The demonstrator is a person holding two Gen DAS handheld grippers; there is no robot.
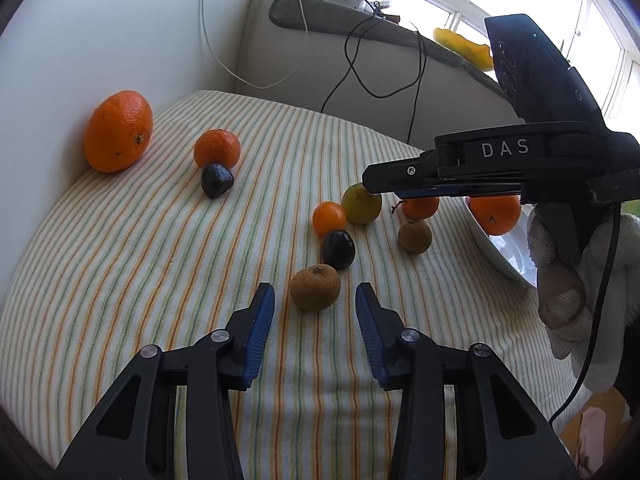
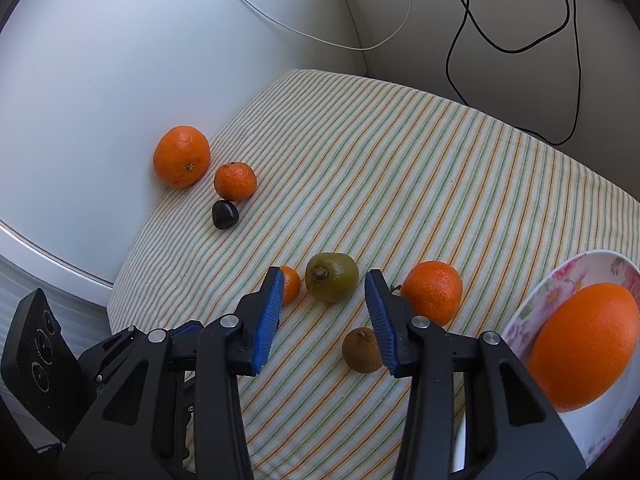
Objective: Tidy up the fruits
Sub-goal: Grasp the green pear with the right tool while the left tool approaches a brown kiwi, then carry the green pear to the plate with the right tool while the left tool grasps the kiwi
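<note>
Left claw (image 1: 315, 307): jaws narrowed but parted, nothing gripped. We see a brown fruit (image 1: 315, 288) just ahead of the tips, on the striped cloth (image 1: 160, 248), stem end up and toward the far side. Beyond it a dark plum (image 1: 338, 249), then a small orange (image 1: 329, 218).

Right claw (image 2: 324, 312): likewise narrowed, pads touching nothing. A green fruit (image 2: 331, 282) lies just past the tips, stem pointing at the camera. To the right a mandarin (image 2: 433, 292); a second brown fruit (image 2: 362, 350) beside the right pad.

Far right, a bowl (image 2: 560, 280) holds a big orange (image 2: 586, 346), long axis tilted up to the right.
</note>
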